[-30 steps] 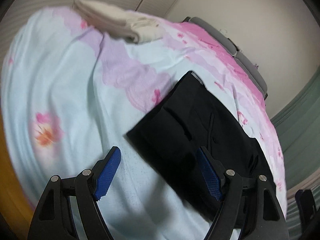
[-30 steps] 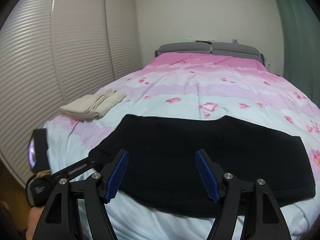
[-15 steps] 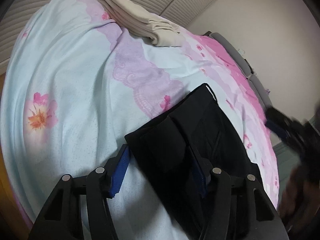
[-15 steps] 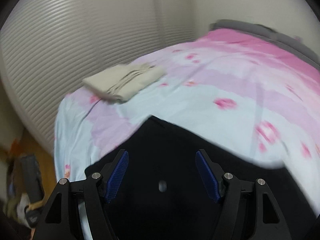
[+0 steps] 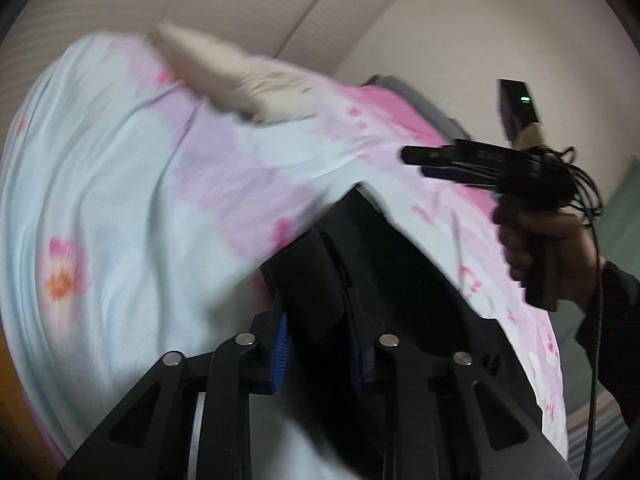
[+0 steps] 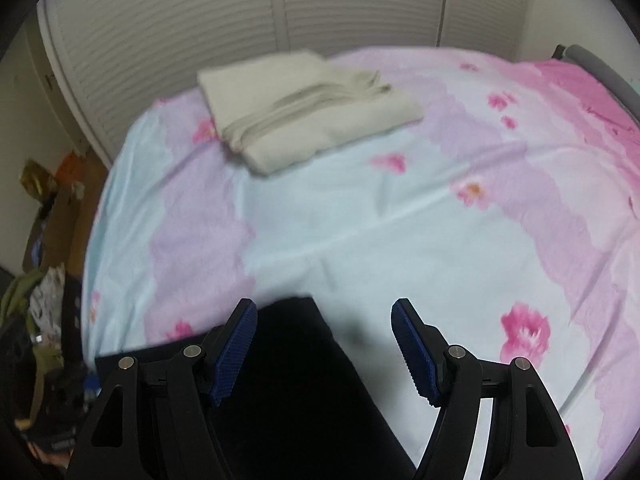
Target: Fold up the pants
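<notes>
Black pants point(image 5: 400, 280) lie on a flowered pink and pale blue bedspread point(image 5: 140, 200). My left gripper point(image 5: 316, 344) is shut on the near corner of the pants and holds it a little off the bed. My right gripper point(image 6: 324, 344) is open, above the far corner of the pants point(image 6: 296, 380), with its fingers astride the cloth edge. The right gripper also shows in the left wrist view point(image 5: 480, 164), held in a hand above the far side of the pants.
A folded cream garment point(image 6: 304, 108) lies on the bed toward the slatted closet doors point(image 6: 240, 12). A grey headboard point(image 6: 600, 68) is at the right. Bags and clutter point(image 6: 40, 300) sit on the wooden floor left of the bed.
My left gripper has closed on the corner of the pants and lifted it. My right gripper has swung left over the far corner of the pants, still open.
</notes>
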`<state>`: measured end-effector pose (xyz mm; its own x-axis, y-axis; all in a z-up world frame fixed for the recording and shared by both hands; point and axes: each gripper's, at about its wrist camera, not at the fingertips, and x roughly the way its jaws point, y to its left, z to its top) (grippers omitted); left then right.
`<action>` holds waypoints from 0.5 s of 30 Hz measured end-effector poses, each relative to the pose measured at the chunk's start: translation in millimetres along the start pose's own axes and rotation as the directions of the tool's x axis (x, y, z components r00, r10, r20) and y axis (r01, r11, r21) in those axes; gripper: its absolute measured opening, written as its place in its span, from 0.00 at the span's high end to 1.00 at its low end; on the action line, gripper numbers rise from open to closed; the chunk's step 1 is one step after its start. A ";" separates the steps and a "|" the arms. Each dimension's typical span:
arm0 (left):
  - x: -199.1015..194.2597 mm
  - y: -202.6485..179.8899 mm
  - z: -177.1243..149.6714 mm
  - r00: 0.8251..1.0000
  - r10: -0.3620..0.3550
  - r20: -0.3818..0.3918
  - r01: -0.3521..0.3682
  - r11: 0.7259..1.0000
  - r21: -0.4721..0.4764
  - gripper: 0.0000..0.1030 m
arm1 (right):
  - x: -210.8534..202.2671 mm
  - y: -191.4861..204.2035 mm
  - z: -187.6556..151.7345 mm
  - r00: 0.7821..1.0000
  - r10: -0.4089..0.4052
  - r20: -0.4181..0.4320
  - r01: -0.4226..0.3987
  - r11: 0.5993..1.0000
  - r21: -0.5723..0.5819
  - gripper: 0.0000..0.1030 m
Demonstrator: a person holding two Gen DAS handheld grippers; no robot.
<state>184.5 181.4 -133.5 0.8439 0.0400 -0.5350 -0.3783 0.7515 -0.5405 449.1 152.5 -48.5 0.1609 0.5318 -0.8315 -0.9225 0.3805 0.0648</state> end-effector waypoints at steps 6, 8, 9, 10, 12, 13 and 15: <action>-16.5 -44.1 5.2 0.995 -0.060 0.082 0.045 0.984 0.170 0.78 | -61.9 1.4 -32.8 0.991 -0.062 0.121 0.051 0.995 0.085 0.32; -20.8 -62.4 5.5 0.991 -0.087 0.101 0.063 0.974 0.218 0.78 | -90.0 -1.6 -53.4 0.982 -0.111 0.153 0.090 0.987 0.135 0.32; -22.4 -69.9 5.5 0.989 -0.098 0.106 0.071 0.970 0.233 0.78 | -109.7 -3.7 -68.5 0.974 -0.142 0.175 0.110 0.978 0.178 0.32; -24.3 -81.7 5.4 0.987 -0.116 0.113 0.084 0.963 0.255 0.78 | -129.5 -5.2 -84.4 0.966 -0.169 0.196 0.124 0.967 0.223 0.32; -26.4 -106.8 3.3 0.981 -0.155 0.114 0.116 0.949 0.292 0.79 | -169.2 -5.5 -120.1 0.947 -0.217 0.237 0.138 0.940 0.312 0.32; -26.2 -119.9 2.2 0.978 -0.175 0.115 0.132 0.942 0.308 0.79 | -191.2 -4.2 -142.6 0.935 -0.245 0.258 0.144 0.924 0.355 0.32; -26.7 -150.1 -3.6 0.968 -0.223 0.111 0.170 0.917 0.360 0.79 | -229.1 0.8 -184.9 0.909 -0.299 0.290 0.158 0.892 0.424 0.32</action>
<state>217.4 65.2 -40.4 0.9438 -0.0564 -0.3256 -0.0660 0.9333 -0.3530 346.6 -108.9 40.1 0.5241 0.5890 -0.6152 -0.6482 0.7444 0.1605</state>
